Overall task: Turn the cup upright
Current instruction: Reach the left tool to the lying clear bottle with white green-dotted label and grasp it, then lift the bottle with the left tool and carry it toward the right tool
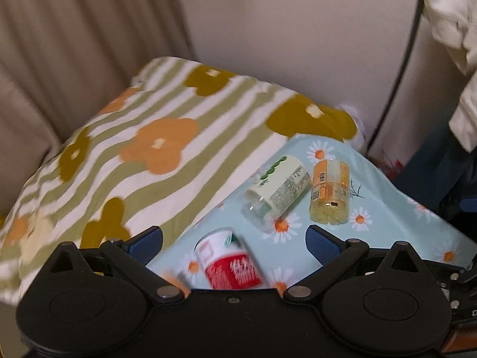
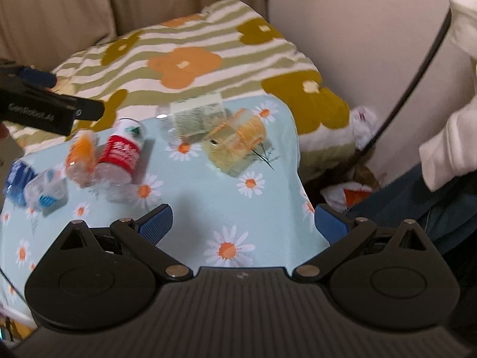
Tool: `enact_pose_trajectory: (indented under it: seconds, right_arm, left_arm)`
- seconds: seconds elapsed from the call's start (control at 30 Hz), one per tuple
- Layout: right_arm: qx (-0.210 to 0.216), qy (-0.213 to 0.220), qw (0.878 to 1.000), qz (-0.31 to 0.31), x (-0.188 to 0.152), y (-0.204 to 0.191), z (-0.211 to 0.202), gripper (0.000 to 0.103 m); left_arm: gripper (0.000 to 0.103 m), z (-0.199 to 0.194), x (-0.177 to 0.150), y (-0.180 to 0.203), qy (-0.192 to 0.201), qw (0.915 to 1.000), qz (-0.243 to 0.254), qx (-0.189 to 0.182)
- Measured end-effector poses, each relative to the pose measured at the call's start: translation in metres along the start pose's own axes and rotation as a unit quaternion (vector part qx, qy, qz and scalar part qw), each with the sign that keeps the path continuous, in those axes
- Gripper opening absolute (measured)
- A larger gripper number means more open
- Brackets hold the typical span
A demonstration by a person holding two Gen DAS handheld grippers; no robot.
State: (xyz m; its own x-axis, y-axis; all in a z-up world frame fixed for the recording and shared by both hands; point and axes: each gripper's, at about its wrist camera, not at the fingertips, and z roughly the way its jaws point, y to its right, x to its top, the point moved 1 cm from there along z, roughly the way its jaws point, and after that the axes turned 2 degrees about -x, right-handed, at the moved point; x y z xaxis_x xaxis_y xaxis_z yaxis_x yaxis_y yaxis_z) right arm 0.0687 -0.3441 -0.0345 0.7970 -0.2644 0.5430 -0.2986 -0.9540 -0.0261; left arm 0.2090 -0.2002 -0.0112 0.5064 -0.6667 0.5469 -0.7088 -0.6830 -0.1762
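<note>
On the daisy-print cloth (image 2: 208, 208) the cups all lie on their sides. In the right wrist view, two lie touching at the far edge, the yellow-labelled cup (image 2: 238, 143) right of the green-labelled cup (image 2: 196, 116). Well to their left the red-labelled cup (image 2: 120, 155) lies against an orange cup (image 2: 80, 155), with a blue-labelled cup (image 2: 44, 191) further left. Behind the cloth a flowered quilt (image 2: 184, 59) is heaped against the curtain (image 2: 89, 0). The left claw (image 1: 235, 241) hovers just before the red-labelled cup (image 1: 229, 259).

"GenRobot.AI" on side of left gripper (image 2: 52, 113); cup labels too blurred to read.
</note>
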Motion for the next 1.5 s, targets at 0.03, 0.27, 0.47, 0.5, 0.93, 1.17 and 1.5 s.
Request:
enact_pose_trajectory:
  seconds: [0.03, 0.27, 0.47, 0.5, 0.93, 1.17, 1.5]
  right_arm:
    - [-0.006, -0.005, 1.0, 0.007, 0.002, 0.001, 0.006, 0.103]
    - [-0.029, -0.042, 0.997, 0.056, 0.004, 0.008, 0.037, 0.103]
    - [-0.045, -0.071, 0.993, 0.087, -0.002, 0.016, 0.059, 0.103]
    - [-0.046, -0.075, 0.992, 0.094, -0.003, 0.018, 0.062, 0.103]
    - [-0.043, -0.1, 0.986, 0.126, -0.008, 0.02, 0.082, 0.103]
    - [-0.044, -0.094, 0.986, 0.128, -0.01, 0.02, 0.075, 0.103]
    - [-0.031, -0.061, 0.991, 0.118, -0.005, 0.022, 0.043, 0.103]
  left_arm:
    - [0.103, 0.01, 0.004, 0.0, -0.006, 0.9999, 0.011, -0.009]
    - [0.103, 0.088, 0.031, 0.009, -0.054, 0.9914, 0.107, -0.053]
    - [0.103, 0.137, 0.038, 0.019, -0.081, 0.9819, 0.154, -0.075]
    - [0.101, 0.143, 0.039, 0.02, -0.084, 0.9806, 0.159, -0.077]
    - [0.072, 0.18, 0.03, 0.036, -0.111, 0.9662, 0.218, -0.083]
    - [0.071, 0.172, 0.026, 0.04, -0.1, 0.9638, 0.235, -0.077]
    - [0.071, 0.119, 0.037, 0.037, -0.066, 0.9771, 0.195, -0.054]
